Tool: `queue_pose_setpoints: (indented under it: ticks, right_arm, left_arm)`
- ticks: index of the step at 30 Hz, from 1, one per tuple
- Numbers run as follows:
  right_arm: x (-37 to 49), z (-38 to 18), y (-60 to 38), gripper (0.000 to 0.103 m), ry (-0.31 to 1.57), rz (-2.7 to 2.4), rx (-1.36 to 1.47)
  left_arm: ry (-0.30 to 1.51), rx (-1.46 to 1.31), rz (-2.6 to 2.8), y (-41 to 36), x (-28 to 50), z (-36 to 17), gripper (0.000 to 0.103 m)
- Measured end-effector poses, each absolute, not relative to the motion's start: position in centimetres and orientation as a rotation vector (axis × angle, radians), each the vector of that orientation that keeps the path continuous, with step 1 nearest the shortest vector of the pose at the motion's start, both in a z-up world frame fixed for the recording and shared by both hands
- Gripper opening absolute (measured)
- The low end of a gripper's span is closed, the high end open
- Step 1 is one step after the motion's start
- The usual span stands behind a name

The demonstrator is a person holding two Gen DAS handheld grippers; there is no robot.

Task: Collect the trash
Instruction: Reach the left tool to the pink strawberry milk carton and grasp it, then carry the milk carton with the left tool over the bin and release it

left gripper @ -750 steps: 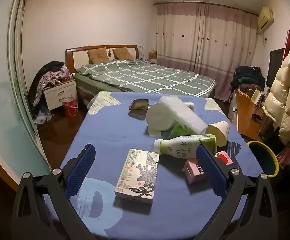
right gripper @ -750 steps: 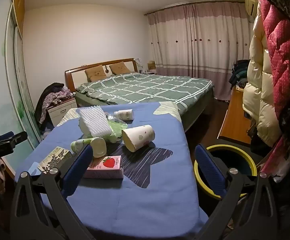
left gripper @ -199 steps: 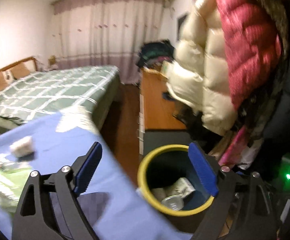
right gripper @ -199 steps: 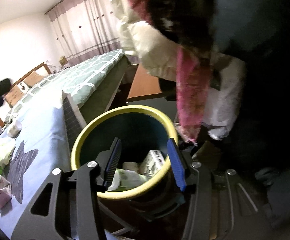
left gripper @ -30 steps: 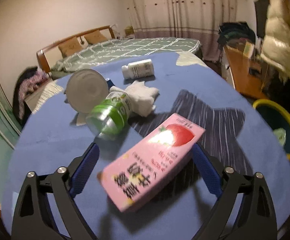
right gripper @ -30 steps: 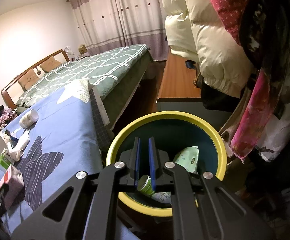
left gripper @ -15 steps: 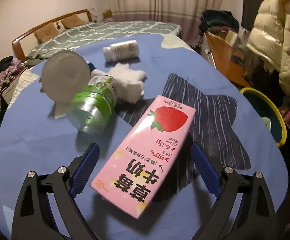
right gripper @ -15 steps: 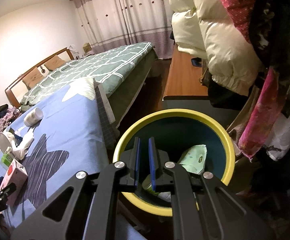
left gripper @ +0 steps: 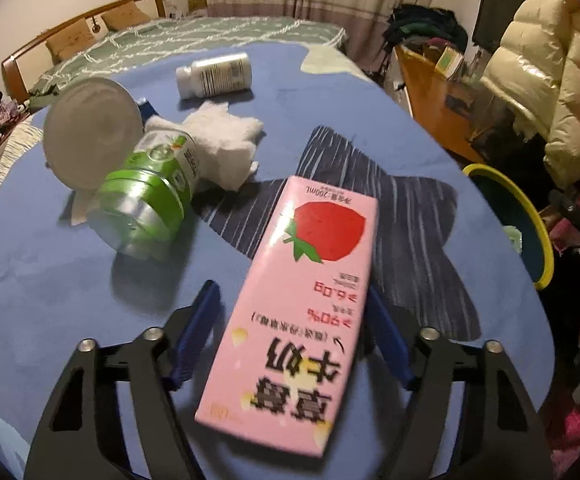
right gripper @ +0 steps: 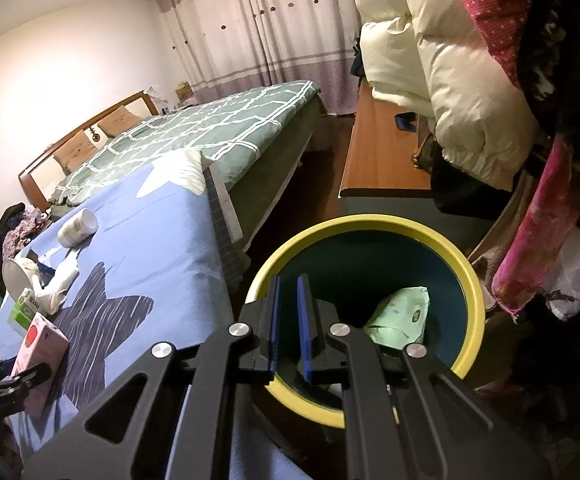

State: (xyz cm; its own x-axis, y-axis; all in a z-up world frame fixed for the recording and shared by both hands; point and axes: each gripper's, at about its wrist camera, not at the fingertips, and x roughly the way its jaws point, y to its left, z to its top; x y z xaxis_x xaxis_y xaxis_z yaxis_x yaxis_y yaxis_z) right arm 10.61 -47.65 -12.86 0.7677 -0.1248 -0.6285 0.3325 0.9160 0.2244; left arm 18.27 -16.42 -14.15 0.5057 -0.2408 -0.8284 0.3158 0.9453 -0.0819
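The pink strawberry milk carton (left gripper: pixel 290 312) is seen lying flat on the blue worktop (left gripper: pixel 49 264), straddled by the left gripper (left gripper: pixel 290 336), whose jaws are spread to either side of it; contact is not clearly shown. Beyond it a green bottle (left gripper: pixel 145 200), a crumpled tissue (left gripper: pixel 221 144) and a white bottle (left gripper: pixel 213 75) are spread, with bare cloth toward the right edge.

In the right wrist view the right gripper (right gripper: pixel 287 320) is held nearly closed and empty above the yellow-rimmed bin (right gripper: pixel 466 276), in which a green packet (right gripper: pixel 402 316) is revealed. The carton (right gripper: pixel 39 340) is shown near the worktop's near-left corner.
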Motion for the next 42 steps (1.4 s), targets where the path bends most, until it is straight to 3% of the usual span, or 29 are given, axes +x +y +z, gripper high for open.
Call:
queue_pose_setpoints:
  ticks: [4, 19, 35, 39, 42]
  right_arm:
    - [10.6, -12.9, -47.7, 0.009, 0.650, -0.252, 0.337]
    - [9.3, -12.9, -48.9, 0.009, 0.644, -0.281, 0.339]
    - [6.2, -13.1, -53.4, 0.009, 0.631, -0.367, 0.357]
    - [5.9, -13.5, -53.7, 0.017, 0.639, -0.363, 0.354]
    - [5.8, -13.6, -54.0, 0.017, 0.643, -0.367, 0.349]
  left_arm:
    - [0.983, 0.088, -0.360, -16.5, 18.5, -14.0, 0.054]
    - [0.892, 0.116, -0.438, -19.6, 18.3, -10.7, 0.053]
    - [0.869, 0.250, -0.707, -37.1, 18.9, -8.5, 0.053]
    - [0.912, 0.276, -0.763, -41.7, 19.4, -9.3, 0.053]
    - [0.952, 0.285, -0.790, -44.2, 20.0, -10.3, 0.053]
